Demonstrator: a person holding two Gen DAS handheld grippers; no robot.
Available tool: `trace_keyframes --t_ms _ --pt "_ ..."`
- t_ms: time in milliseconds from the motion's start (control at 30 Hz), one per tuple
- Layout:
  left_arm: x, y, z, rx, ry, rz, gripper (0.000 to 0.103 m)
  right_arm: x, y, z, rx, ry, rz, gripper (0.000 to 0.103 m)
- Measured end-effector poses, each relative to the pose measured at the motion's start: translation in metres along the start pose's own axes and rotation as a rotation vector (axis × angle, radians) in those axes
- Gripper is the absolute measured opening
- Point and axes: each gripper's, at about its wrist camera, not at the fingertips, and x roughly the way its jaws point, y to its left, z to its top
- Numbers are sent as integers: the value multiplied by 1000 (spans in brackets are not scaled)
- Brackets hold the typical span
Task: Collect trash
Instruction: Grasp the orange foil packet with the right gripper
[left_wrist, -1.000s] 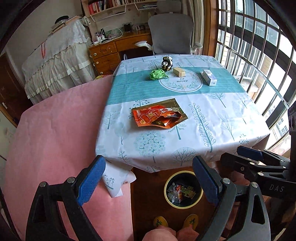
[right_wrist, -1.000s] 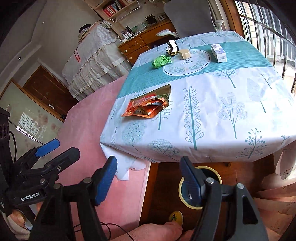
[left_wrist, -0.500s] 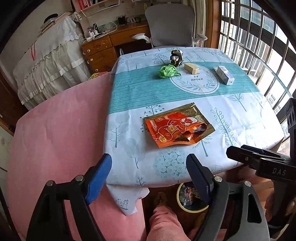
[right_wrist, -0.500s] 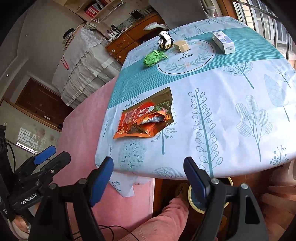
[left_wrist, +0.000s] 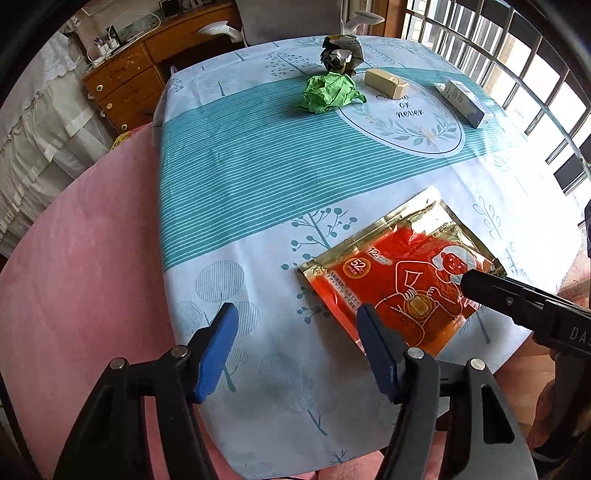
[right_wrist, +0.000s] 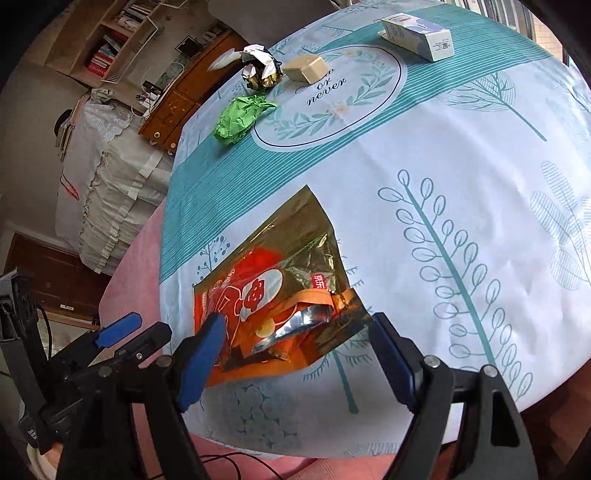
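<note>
Nothing is yet seen to be collected: the orange and gold pouch (right_wrist: 273, 306) lies flat near the front edge of the desk (right_wrist: 461, 155), with the crumpled green wrapper (left_wrist: 330, 92), the foil ball (left_wrist: 341, 51), the tan block (left_wrist: 386, 83) and the small carton (left_wrist: 463, 103) left further back. The right gripper (right_wrist: 295, 349) is held wide open over the pouch, nothing pinched. The left gripper (left_wrist: 295, 349) has just been narrowing, empty, beside the pouch

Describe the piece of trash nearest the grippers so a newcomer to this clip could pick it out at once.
On the table with the teal-striped, tree-print cloth, look at the near edge, away from the round "never" emblem. A flat orange-and-gold foil pouch lies there. Unlike the crumpled green wrapper and small boxes farther back, it is large, flat and shows a cartoon figure.
</note>
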Motion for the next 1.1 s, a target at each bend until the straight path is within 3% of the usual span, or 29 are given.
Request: trace_keyframes --t_ms 233,333,400,500,633,967,1100 --pt "25 -2 15 50 46 -85 54 13 15 10 17 -13 -20 80" --pt "32 -2 17 58 61 -107 52 18 20 14 12 -12 -24 73" --pt "34 0 18 50 67 -120 52 22 20 17 26 1 -16 58" --pt "35 3 21 32 73 -137 52 27 19 21 37 33 -17 24" --pt "35 5 28 23 76 -142 52 23 19 26 35 40 -8 10" --pt "18 -7 73 45 23 -173 52 -22 8 61 42 -66 -53 4" --pt "15 -15 101 56 -4 -182 67 -41 1 83 27 -122 -109 3"
